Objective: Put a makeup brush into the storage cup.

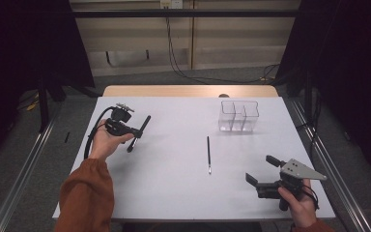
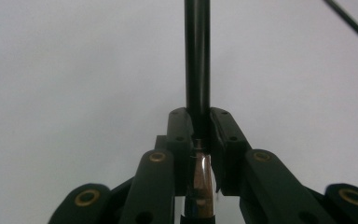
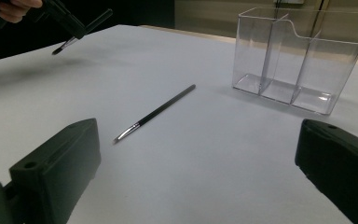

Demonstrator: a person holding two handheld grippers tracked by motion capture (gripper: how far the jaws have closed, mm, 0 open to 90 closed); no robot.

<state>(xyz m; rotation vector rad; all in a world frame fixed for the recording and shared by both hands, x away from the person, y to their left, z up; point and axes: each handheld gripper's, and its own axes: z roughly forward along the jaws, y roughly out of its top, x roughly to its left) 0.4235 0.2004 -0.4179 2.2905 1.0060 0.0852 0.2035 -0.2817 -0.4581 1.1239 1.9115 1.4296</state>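
Black-handled brush [image 1: 138, 131] clenched in the left hand-held gripper [image 1: 134, 131], raised off the white table [image 1: 174, 183] at nine o'clock in the high view, bristle tip tilted down toward the near edge. Jaws pinched on the handle just above the silver ferrule in the left gripper view. Second brush [image 1: 208, 154] flat at table centre. Clear three-compartment organizer [image 1: 239, 116] upright at one o'clock. Right hand-held gripper [image 1: 261, 170] at five o'clock, released, jaws wide apart, nothing between them.
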